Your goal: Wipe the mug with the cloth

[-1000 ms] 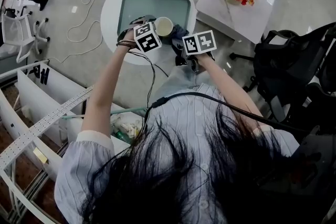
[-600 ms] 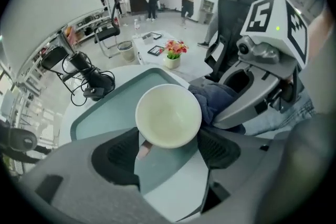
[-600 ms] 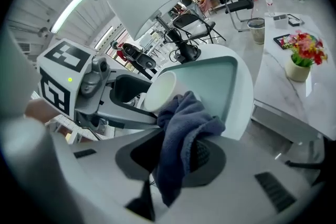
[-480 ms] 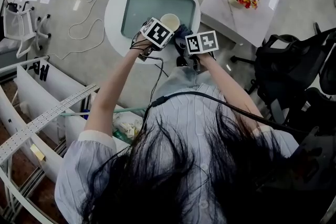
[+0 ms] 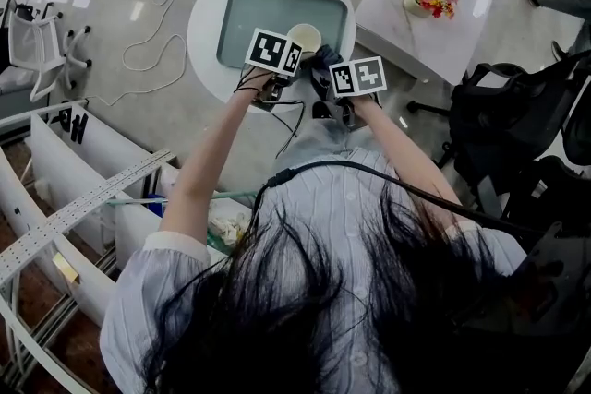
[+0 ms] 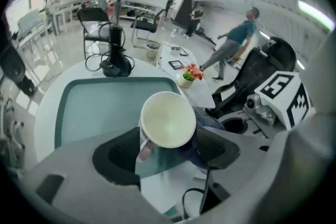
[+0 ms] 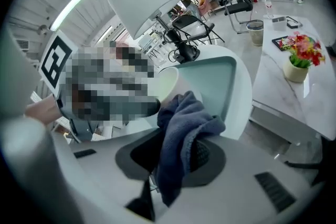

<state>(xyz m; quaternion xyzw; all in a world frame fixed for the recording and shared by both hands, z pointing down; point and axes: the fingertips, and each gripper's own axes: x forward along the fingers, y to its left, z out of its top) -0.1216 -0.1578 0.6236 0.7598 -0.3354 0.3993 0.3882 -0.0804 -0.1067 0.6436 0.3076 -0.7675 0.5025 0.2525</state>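
Mug (image 6: 168,119) is riding clamped in the left gripper (image 6: 169,150), lifted off the table (image 5: 205,32) over the near edge of the tray (image 5: 242,23), with its open mouth tipping back toward the person. It is looking like glazed ceramic, so I'm judging it rigid, slick and breakable, best pinched across the body under the rim. Right gripper (image 7: 176,153) is clenching the soft, limp blue cloth (image 7: 185,120) in a bunch that seems to be touching the mug's right side, both forearms reaching forward with the grippers close together.
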